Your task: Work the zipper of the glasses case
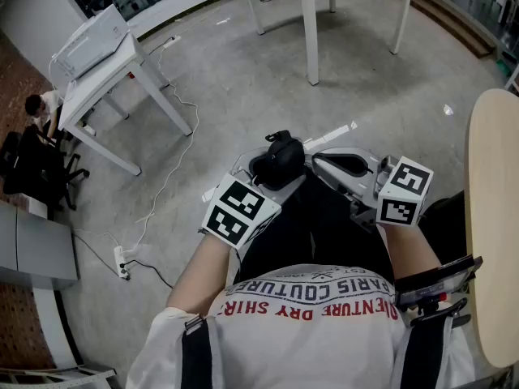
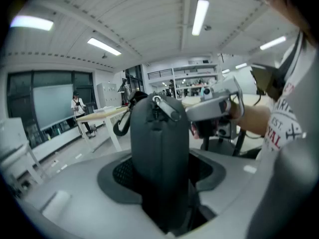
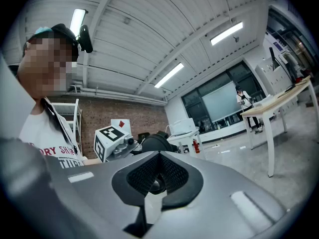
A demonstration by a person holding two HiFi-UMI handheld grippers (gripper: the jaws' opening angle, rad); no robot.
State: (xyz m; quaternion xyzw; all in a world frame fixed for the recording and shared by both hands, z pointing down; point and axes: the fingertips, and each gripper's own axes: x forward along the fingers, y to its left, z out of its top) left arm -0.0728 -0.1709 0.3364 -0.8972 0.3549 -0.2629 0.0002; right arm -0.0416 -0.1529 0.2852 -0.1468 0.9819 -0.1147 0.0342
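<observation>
Though unseen overhead, zipper atop case

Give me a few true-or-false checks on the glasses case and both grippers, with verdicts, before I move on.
1. The left gripper holds the glasses case upright between its jaws. True.
2. The case lies on a table. False: it is held in the air over the floor, in front of the person.
3. The right gripper has its jaws wide apart. False: they are together, and the left gripper view shows its tip on the zipper pull at the top of the case.
4. A white table stands off to the person's left. True.
</observation>
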